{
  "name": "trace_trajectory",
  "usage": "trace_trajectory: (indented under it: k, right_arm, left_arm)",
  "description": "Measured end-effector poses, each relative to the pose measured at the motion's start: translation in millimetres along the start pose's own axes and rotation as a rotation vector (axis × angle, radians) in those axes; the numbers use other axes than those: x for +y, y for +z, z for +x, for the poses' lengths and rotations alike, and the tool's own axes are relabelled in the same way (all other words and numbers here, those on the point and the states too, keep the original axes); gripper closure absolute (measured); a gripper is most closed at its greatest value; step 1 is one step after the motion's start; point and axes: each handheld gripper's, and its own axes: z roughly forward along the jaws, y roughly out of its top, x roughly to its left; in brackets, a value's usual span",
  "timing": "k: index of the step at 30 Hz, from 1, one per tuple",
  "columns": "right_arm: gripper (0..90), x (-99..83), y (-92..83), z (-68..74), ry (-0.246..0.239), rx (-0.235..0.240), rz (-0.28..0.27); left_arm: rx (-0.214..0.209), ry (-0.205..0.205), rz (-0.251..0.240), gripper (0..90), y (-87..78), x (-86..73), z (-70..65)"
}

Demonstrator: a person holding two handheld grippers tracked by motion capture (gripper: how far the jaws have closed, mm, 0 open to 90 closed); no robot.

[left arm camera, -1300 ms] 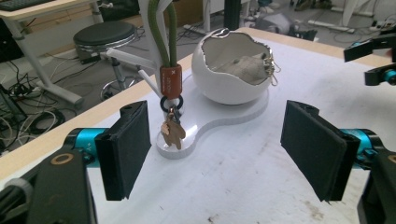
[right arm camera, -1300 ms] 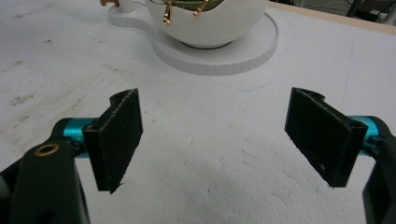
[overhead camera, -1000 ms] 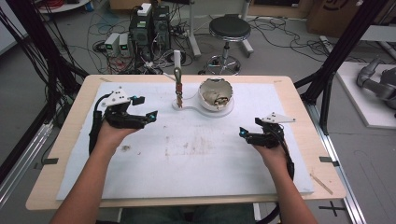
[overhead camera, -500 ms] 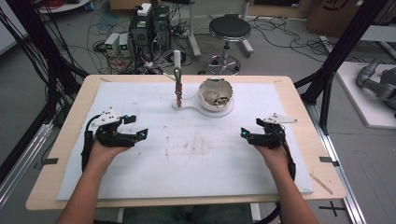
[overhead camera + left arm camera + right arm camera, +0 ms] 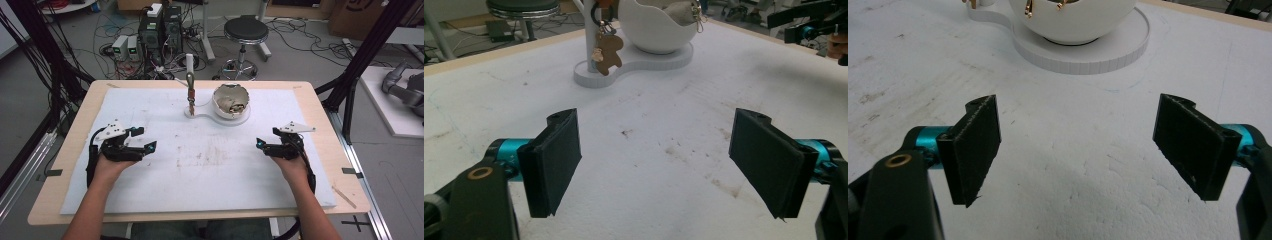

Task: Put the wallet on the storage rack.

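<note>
- no brand, label or writing can be read on the bowl, the stand or the grippers.
- your left gripper [image 5: 145, 140] sits at about 9 o'clock on the white mat [image 5: 210, 185], its jaws spread wide with only bare mat between them; released, gripping nothing.
- your left hand [image 5: 111, 162] lies low behind it, forearm coming up from 7 o'clock, the gripper aimed toward 3 o'clock.
- your right gripper [image 5: 260, 145] sits at about 3 o'clock on the mat, jaws likewise wide apart and empty.
- your right hand [image 5: 290, 160] holds it low, forearm rising from 5 o'clock, the gripper aimed toward 9 o'clock.
- the two grippers face each other, well apart.
- the bowl [image 5: 231, 99] stands at 12 o'clock on a flat white base [image 5: 220, 119], well apart from both grippers; gold-coloured clasps hang over its rim.
- the post [image 5: 190, 75] rises from the same base just beside the bowl, at its 9 o'clock.
- a small brown figure charm [image 5: 608, 50] hangs against the post in the left gripper view.
</note>
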Motion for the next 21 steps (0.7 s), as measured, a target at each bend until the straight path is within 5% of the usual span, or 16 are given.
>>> trace_trajectory:
  k: [21]
  right_arm:
    - [19.6, -1.0, 0.5, -0.3, -0.001, -0.006, 0.018]
  left_arm:
    - [-0.015, -0.015, 0.025, 20.7, 2.7, -3.5, 2.0]
